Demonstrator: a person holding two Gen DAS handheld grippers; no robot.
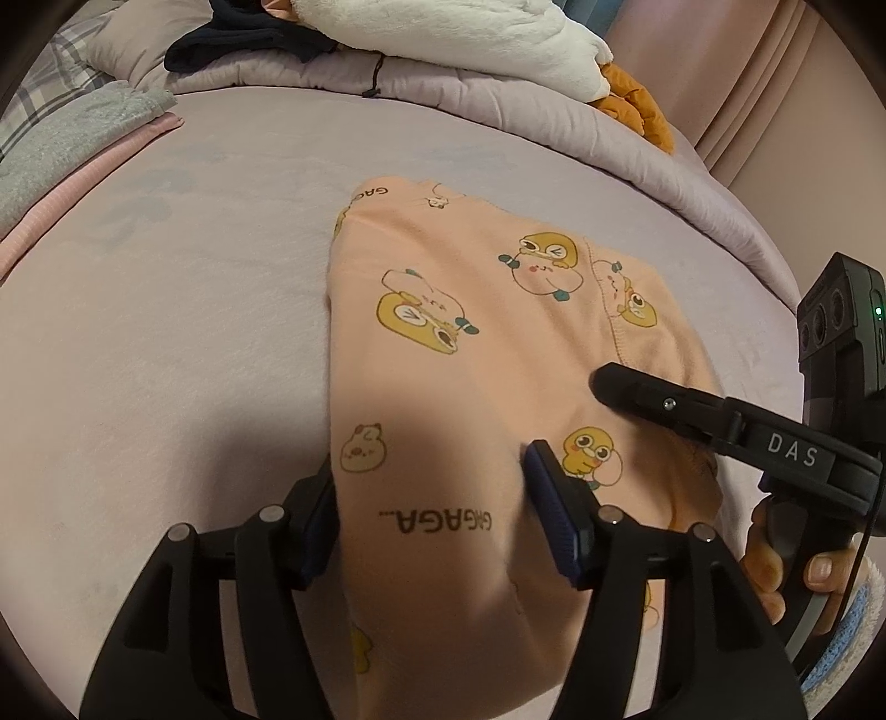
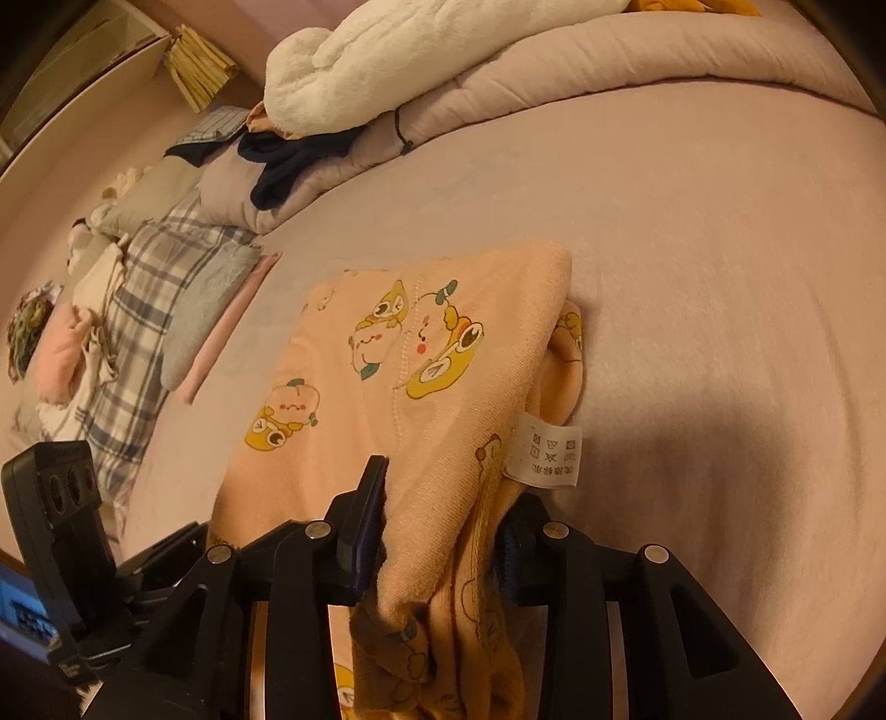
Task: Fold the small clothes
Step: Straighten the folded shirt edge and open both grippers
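A small peach garment (image 1: 443,343) printed with yellow cartoon ducks lies partly folded on the lilac bed sheet (image 1: 166,332). My left gripper (image 1: 432,509) has its fingers on either side of the garment's near edge and grips the cloth. My right gripper (image 2: 443,531) is shut on the garment's (image 2: 443,360) near right edge, with bunched cloth between its fingers and a white care label (image 2: 545,451) hanging beside them. The right gripper also shows in the left wrist view (image 1: 626,387), over the garment's right side.
A rolled lilac duvet (image 1: 498,99) with a white plush blanket (image 1: 443,33) and dark clothes (image 1: 243,39) lies along the far side. Folded grey and pink cloths (image 1: 72,144) and a plaid pillow (image 2: 144,310) sit at the left.
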